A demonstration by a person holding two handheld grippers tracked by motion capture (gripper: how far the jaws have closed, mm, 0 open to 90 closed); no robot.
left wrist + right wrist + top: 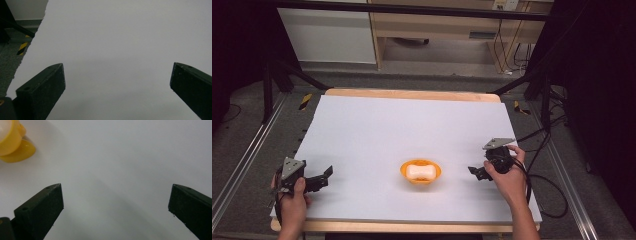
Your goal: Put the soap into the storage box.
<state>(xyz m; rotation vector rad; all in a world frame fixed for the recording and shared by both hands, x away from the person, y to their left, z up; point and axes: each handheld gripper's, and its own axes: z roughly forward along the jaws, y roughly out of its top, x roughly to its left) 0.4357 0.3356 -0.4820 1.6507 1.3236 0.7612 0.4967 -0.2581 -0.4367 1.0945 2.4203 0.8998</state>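
Orange bowl (420, 171), round, shallow, glossy plastic look, wavy rim. It sits on the white sheet (412, 130) between the two sets of jaws, well apart from both and slightly nearer the right pair. Inside it lies a white block (420, 171), smooth, rounded corners, slightly pinched at the middle. The block's long axis runs from one gripper toward the other; the ends look alike, so no clear pointing direction.

Left gripper (324, 176): black, blocky, matte jaws spread wide with nothing between them, tips aimed toward the bowl, low over the sheet. Grey three-cornered plate on top. In the left gripper view the left gripper (117, 75) has bare sheet ahead of the jaws, and the sheet's ragged edge runs off beyond the left jaw.

Right gripper (475, 172): same build, jaws wide apart and empty, tips facing the bowl. In the right gripper view the right gripper (116, 195) sees the bowl (15, 145) beyond and outside the left jaw, cut off by the corner, yellow-orange and shiny, a pale shadow under it.

Surface: flat matte white sheet over a wooden table (412, 94), pale wood strip showing at the far edge. Around it: grey floor, metal rails, black frame legs, hazard-striped tape marks, loose black cables at right, wooden furniture at the back.
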